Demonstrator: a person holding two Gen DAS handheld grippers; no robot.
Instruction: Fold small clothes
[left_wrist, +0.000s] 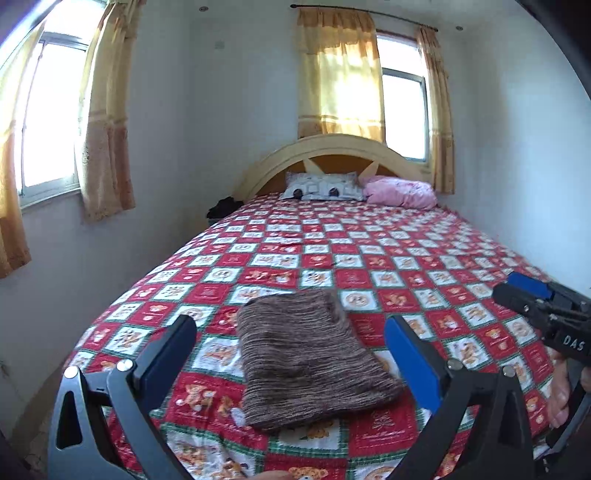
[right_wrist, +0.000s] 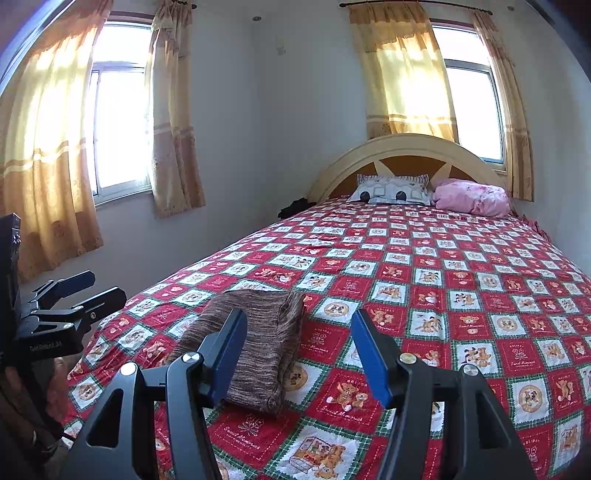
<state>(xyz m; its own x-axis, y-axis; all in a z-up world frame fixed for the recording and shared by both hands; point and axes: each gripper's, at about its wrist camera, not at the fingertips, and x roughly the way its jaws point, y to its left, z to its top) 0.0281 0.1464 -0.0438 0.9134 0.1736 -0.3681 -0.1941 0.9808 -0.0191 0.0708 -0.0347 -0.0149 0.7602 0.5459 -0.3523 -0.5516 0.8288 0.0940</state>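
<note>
A brown striped knit garment (left_wrist: 306, 354) lies folded into a flat rectangle on the red patchwork bedspread (left_wrist: 388, 258), near the foot of the bed. My left gripper (left_wrist: 291, 328) hovers just short of it, open, its fingers spread to either side of the fold without touching. In the right wrist view the same garment (right_wrist: 255, 339) lies ahead and left of my right gripper (right_wrist: 299, 321), which is open and holds nothing. The right gripper (left_wrist: 521, 291) also shows at the right edge of the left wrist view, and the left gripper (right_wrist: 96, 288) at the left edge of the right wrist view.
A grey patterned pillow (left_wrist: 321, 186) and a pink bundle (left_wrist: 400, 192) lie against the arched headboard (left_wrist: 332, 147). A dark object (left_wrist: 223, 206) sits beside the bed at the wall. Curtained windows (right_wrist: 118, 122) are on the left and behind the headboard.
</note>
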